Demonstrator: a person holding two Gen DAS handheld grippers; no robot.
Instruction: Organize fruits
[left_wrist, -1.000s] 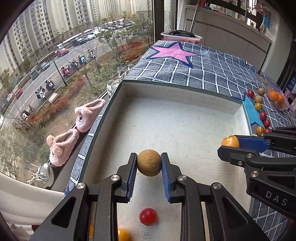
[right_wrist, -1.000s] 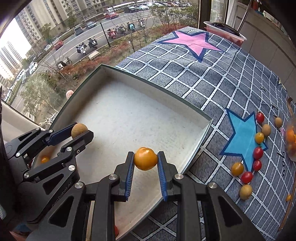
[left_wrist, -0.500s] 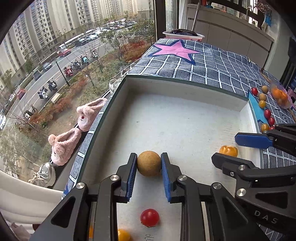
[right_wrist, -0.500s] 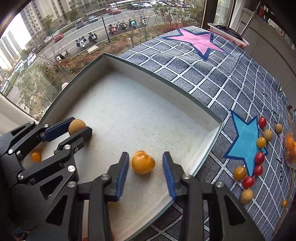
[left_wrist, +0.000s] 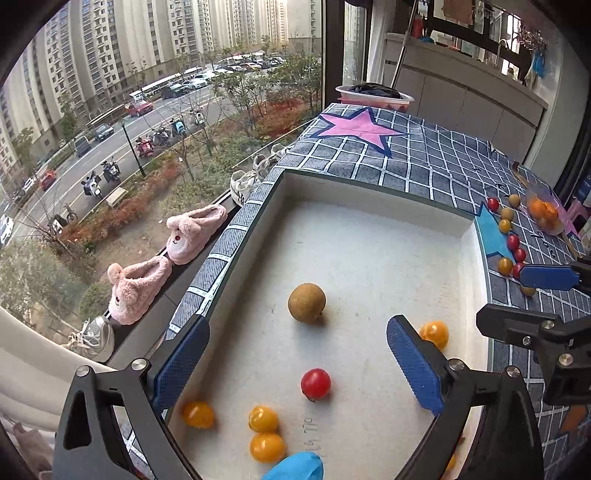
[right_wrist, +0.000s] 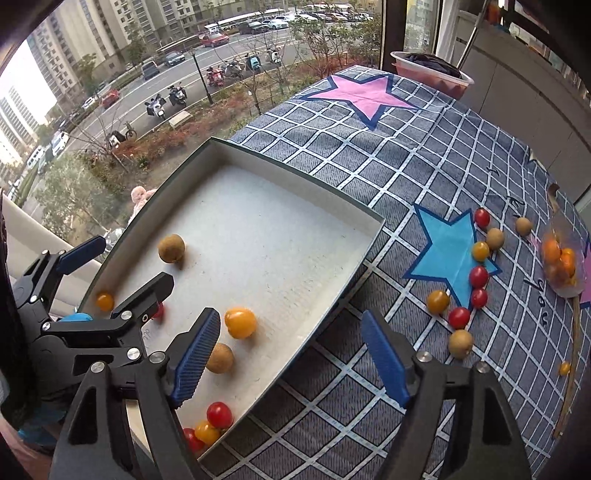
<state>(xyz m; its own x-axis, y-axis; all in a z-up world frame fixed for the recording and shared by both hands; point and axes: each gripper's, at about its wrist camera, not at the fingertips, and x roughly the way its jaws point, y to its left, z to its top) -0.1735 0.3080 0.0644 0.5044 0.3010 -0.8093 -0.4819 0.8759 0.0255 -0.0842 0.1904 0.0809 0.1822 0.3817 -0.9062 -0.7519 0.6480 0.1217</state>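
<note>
A white shallow box (left_wrist: 369, 206) (right_wrist: 295, 177) lies on the checked cloth. In it lie a brown longan (left_wrist: 307, 303) (right_wrist: 171, 248), an orange tomato (left_wrist: 434, 333) (right_wrist: 240, 323), a red tomato (left_wrist: 315, 383), several yellow tomatoes (left_wrist: 263, 419) and a second longan (right_wrist: 220, 358). My left gripper (left_wrist: 295, 365) is open and empty, above the box floor just short of the brown longan. My right gripper (right_wrist: 291, 354) is open and empty over the box's right rim. Loose red, yellow and brown fruits (right_wrist: 478, 277) (left_wrist: 512, 242) line the blue star (right_wrist: 447, 254).
A clear bag of orange fruits (right_wrist: 561, 260) (left_wrist: 543, 212) lies at the right. A pink basin (left_wrist: 373, 98) (right_wrist: 432, 74) stands at the far end. A window with slippers (left_wrist: 140, 284) on its ledge is left of the box.
Both grippers opened wide and pulled back. The left let go of the brown longan and the right let go of the orange tomato; both now rest on the box floor.
</note>
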